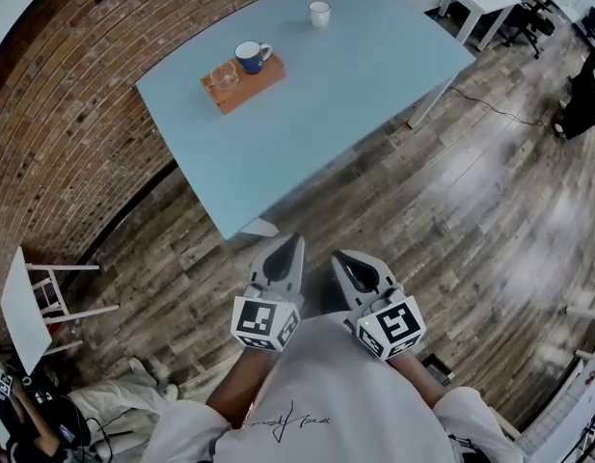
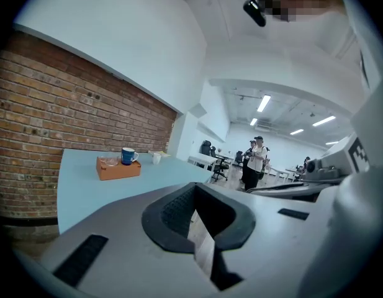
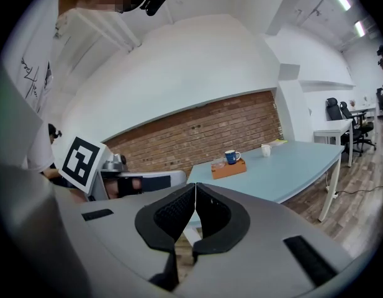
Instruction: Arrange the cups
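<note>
Your left gripper (image 1: 289, 245) and right gripper (image 1: 344, 258) are pinched together, empty; blue mug (image 1: 251, 56) at eleven o'clock. Arrive closed and you could knock it over.

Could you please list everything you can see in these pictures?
table: one, light blue, beside the brick wall
tray: one, orange-brown, on the table
mug: one, blue, on the tray
glass cup: one, clear, on the tray beside the mug
small cup: one, white, on the table beyond the tray
chair: one, white, on the floor at left
left gripper: one, grey, shut, empty
right gripper: one, grey, shut, empty
</note>
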